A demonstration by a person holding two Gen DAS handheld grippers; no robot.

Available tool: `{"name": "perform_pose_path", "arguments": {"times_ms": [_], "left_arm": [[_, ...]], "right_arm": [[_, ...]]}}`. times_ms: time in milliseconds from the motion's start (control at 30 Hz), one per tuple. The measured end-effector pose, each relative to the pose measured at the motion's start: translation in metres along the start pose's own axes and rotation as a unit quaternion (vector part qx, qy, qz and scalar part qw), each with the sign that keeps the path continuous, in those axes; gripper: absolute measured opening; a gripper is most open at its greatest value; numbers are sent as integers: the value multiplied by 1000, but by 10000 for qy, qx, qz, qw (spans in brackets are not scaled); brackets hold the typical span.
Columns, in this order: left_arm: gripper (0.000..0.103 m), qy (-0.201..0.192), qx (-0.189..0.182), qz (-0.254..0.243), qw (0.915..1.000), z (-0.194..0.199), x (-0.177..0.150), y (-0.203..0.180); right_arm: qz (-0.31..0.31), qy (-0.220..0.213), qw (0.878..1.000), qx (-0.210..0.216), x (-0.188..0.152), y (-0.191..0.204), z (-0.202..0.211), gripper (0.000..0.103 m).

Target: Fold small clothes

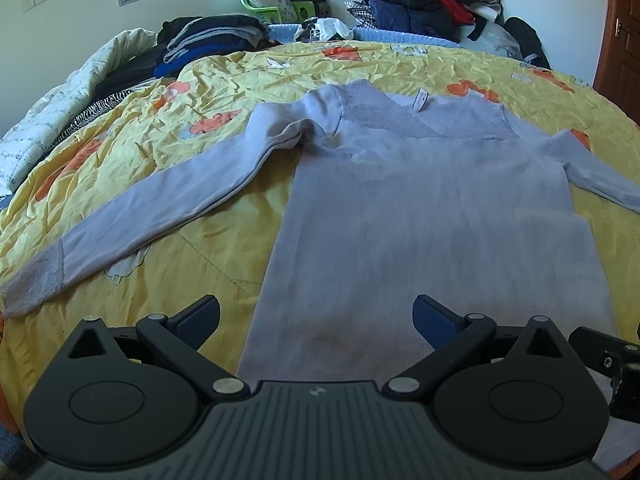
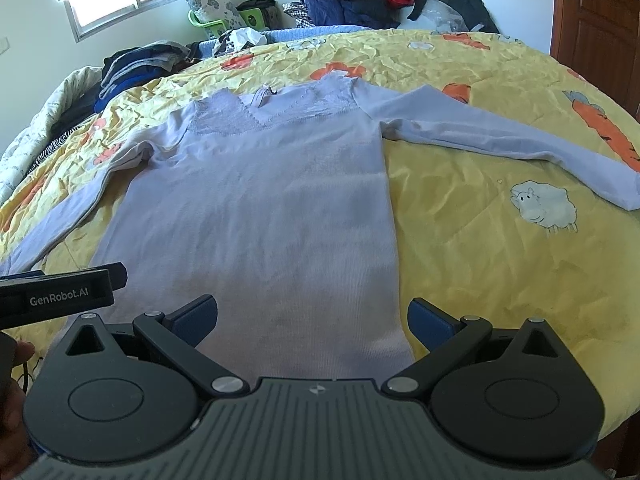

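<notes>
Both our grippers, left (image 1: 316,316) and right (image 2: 312,316), hover wide open over the hem, holding nothing. Ahead, the lilac top (image 1: 432,216) lies flat on the yellow quilt (image 1: 168,184), neckline away from us, sleeves spread outward. We judge folding has not begun: the body is smooth and no edge is turned over. Next, we would likely bring a sleeve (image 2: 500,136) across the body, which calls for pinching near the cuff or shoulder and keeping the fabric from bunching. That right cuff runs out of frame in the right view. The hem's near edge is hidden behind the grippers in both views.
</notes>
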State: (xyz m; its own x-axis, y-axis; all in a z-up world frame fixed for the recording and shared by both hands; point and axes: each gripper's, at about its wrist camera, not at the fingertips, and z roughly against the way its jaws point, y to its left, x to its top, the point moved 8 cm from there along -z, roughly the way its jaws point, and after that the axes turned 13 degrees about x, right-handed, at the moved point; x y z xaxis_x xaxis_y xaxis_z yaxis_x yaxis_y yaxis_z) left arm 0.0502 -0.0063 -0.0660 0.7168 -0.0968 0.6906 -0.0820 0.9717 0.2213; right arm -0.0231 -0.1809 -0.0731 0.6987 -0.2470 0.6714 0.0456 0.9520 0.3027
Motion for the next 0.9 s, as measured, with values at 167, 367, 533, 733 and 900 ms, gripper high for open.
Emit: {"name": "perform_pose_path", "arguments": {"times_ms": [167,367,533,733,900], "left_arm": [[103,-81,-61,-15,9999,1,3,-4],[103,-239,-161,-166,9994,6,13,-22],[103,-314,-225,-269,9989,9,19,-35],[103,-325,-329,-313,9984,10,26,-49],[103,-319,-355,-470,9978,10,26,-63]], "right_arm": [[-40,-226,9997,90,5,-8,3,103],[-249,-873,9958,84,21,-47,11,102],[-957,-1392,9855,-176,29,-115,20,102],[-2405,-2146,9429,-835,25,-223,48,100],[-2849,-2609,9141,-1234,13,-286,66,95]]}}
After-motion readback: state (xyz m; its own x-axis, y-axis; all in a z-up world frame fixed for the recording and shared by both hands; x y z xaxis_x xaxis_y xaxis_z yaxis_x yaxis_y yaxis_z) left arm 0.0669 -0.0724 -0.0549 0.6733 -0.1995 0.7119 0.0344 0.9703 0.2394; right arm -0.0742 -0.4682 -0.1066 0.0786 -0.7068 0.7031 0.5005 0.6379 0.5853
